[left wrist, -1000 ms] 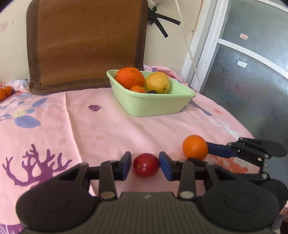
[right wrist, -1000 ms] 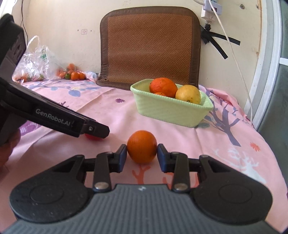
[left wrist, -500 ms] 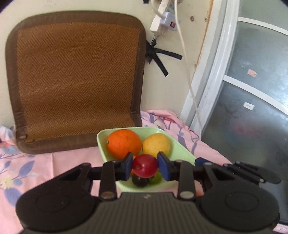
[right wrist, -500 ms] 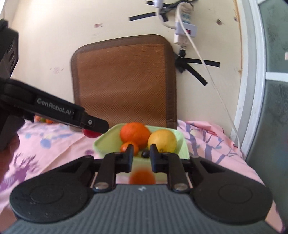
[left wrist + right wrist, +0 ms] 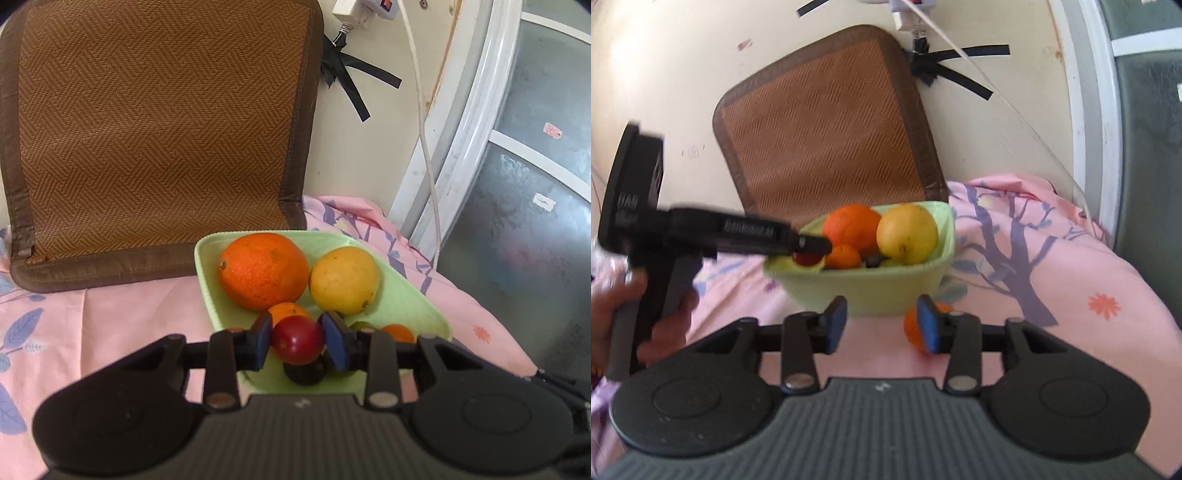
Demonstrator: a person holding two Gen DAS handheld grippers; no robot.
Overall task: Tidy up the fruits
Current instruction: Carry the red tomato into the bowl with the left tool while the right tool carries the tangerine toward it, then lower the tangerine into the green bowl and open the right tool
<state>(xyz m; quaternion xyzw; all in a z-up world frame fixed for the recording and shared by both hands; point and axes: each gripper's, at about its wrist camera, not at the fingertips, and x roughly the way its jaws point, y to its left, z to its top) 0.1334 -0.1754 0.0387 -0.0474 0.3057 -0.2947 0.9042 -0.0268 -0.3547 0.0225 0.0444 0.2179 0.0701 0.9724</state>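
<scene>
Left tool (image 5: 297,345) clamps a red fruit (image 5: 297,340), held over the green basket (image 5: 413,306) just ahead; not yet dropped. Right tool (image 5: 882,325) gapes wide, holding nothing; small orange (image 5: 913,328) on tabletop (image 5: 1071,295) beside its right finger, outside the basket.

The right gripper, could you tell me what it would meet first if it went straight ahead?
Probably the near wall of the pale green plastic basket, directly beyond the open right gripper; depth is uncertain.
</scene>
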